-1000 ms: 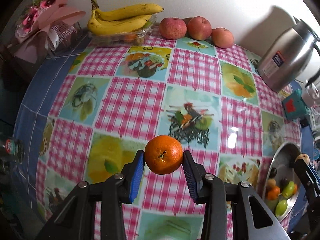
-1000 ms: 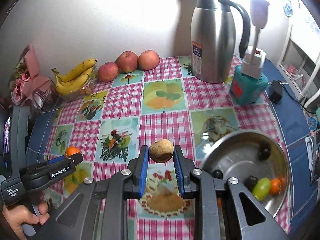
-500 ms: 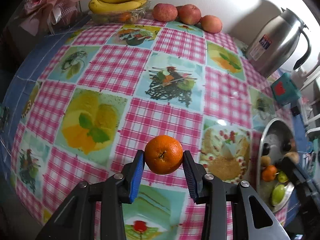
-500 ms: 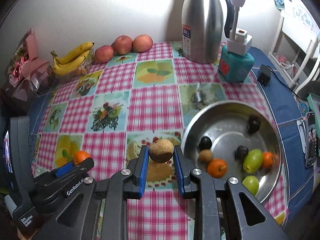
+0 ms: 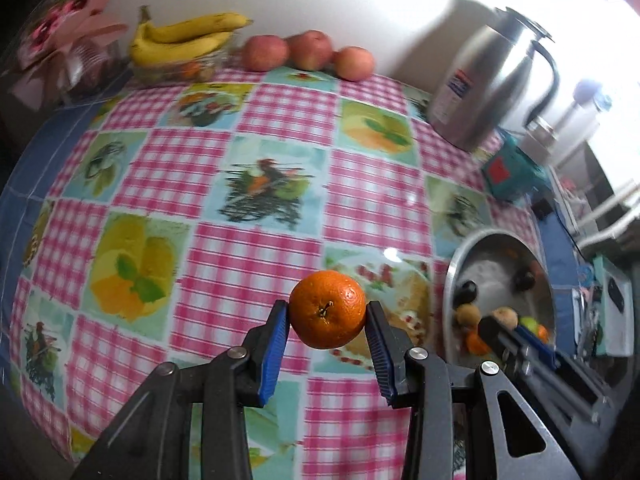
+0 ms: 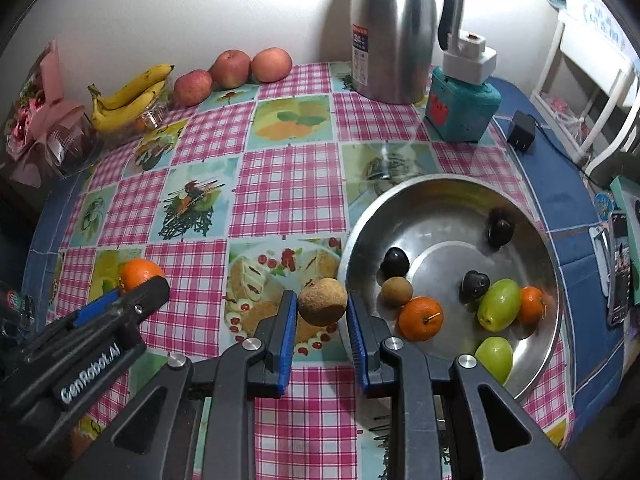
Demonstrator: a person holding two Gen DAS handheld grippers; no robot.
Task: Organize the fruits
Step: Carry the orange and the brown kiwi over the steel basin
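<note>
My left gripper (image 5: 327, 316) is shut on a small orange tangerine (image 5: 327, 309), held above the checked tablecloth left of the steel bowl (image 5: 454, 276). My right gripper (image 6: 322, 308) is shut on a round brown fruit (image 6: 322, 301), just left of the steel bowl's rim (image 6: 352, 240). In the bowl lie several small fruits: tangerines (image 6: 421, 318), green ones (image 6: 499, 304), dark ones (image 6: 395, 262) and a brown one (image 6: 396, 291). The right wrist view shows the left gripper (image 6: 132, 292) with its tangerine (image 6: 138, 274) at lower left.
Bananas (image 6: 128, 98) on a clear container and three apples (image 6: 232, 68) line the far wall. A steel jug (image 6: 394, 28), a teal box (image 6: 464, 106) and a black adapter (image 6: 520, 132) stand at the back right. A pink bouquet (image 6: 38, 120) sits far left.
Both grippers have travelled toward the steel bowl with their fruits still held. The bowl now looms larger and closer in both views, and the right gripper has sunk a little.
</note>
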